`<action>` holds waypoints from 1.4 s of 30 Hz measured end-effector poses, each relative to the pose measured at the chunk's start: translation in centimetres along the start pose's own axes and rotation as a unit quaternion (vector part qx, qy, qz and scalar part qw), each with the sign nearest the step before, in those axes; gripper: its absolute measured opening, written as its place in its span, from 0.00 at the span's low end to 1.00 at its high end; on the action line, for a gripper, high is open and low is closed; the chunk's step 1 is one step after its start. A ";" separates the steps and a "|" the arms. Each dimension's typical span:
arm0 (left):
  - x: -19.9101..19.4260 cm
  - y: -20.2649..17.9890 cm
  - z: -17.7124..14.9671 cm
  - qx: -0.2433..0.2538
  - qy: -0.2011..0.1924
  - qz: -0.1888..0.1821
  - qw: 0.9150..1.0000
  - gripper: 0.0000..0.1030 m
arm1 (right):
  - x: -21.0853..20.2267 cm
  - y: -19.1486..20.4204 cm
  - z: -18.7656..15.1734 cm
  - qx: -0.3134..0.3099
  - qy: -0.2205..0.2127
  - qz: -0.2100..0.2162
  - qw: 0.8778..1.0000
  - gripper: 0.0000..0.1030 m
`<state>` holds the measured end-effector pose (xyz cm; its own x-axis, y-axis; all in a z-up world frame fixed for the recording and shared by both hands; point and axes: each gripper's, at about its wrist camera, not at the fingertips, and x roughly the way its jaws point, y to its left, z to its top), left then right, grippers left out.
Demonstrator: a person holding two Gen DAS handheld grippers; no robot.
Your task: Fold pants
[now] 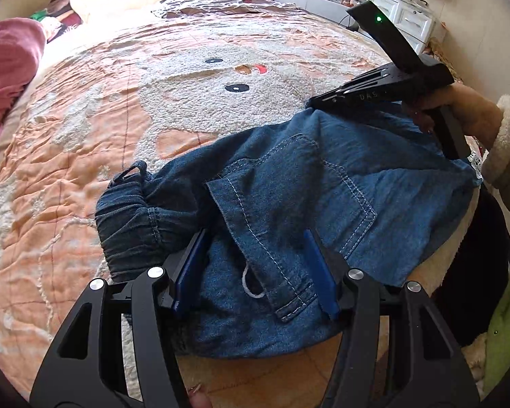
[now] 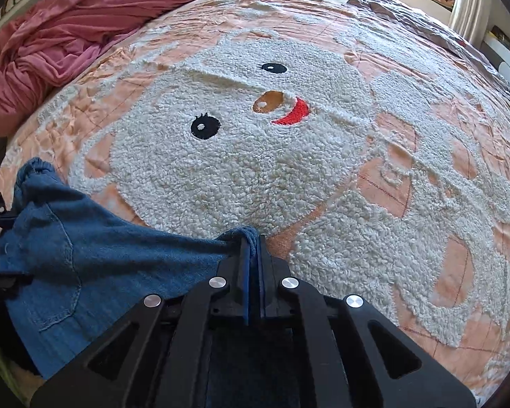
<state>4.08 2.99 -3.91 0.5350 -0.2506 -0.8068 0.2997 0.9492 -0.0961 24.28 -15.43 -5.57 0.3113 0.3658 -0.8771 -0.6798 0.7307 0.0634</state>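
one pair of blue denim pants (image 1: 289, 183) lies bunched on the bed (image 1: 85, 136), low and centre-right in the left wrist view, low left in the right wrist view; its long axis runs roughly across the left wrist frame, from the gathered elastic cuff (image 1: 125, 217) at the left toward the person's sleeve (image 1: 503, 142) at the right edge; the left gripper (image 1: 255, 268) stands about half open, its two blue pads straddling a flap of denim near the bottom of the frame, and whether they press on it i cannot tell, though they look apart from it; the right gripper (image 2: 253, 272) is pinched tight on a tuft of denim edge at the centre of its own frame, with cloth drawn taut from there toward the lower left; so the right hand has the fabric and the left sits nearer the bulk of it; likely next the left must close before any fold is carried over; counted: one pants, two grippers, one pink blanket (image 2: 68, 34) heaped at the upper left.
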 end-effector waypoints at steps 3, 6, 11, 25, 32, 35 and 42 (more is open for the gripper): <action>0.1 0.1 0.0 0.000 -0.001 -0.001 1.000 0.48 | -1.2 -0.8 -0.2 0.025 -0.016 -0.001 1.000 0.33; -0.1 0.5 0.2 -0.012 -0.007 -0.011 1.000 0.48 | -4.9 -2.1 -1.7 0.063 -0.063 0.007 0.996 0.46; -3.1 0.5 1.3 -0.051 -0.057 -0.019 0.997 0.50 | -11.7 -1.0 -7.5 0.084 -0.137 0.047 0.986 0.56; 0.2 -3.9 -0.2 -0.050 0.022 -0.027 0.998 0.55 | -11.4 8.6 -17.0 -0.008 -0.061 0.110 0.992 0.06; -0.8 0.0 0.1 -0.066 0.016 -0.032 0.997 0.51 | -8.0 10.7 -18.8 -0.015 -0.015 0.125 0.992 0.05; -1.4 -0.6 0.1 -0.051 0.009 -0.037 0.998 0.52 | -9.8 10.2 -19.4 0.010 -0.032 0.133 0.991 0.07; -5.7 -4.7 2.8 -0.004 -0.064 -0.030 0.998 0.71 | -18.1 6.3 -20.1 0.067 -0.160 0.036 0.984 0.40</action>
<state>1.87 -0.56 2.76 0.6122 -0.3294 -0.7188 0.3289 0.9328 -0.1473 1.04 -29.04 1.10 0.4737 0.5658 -0.6748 -0.6206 0.7582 0.2000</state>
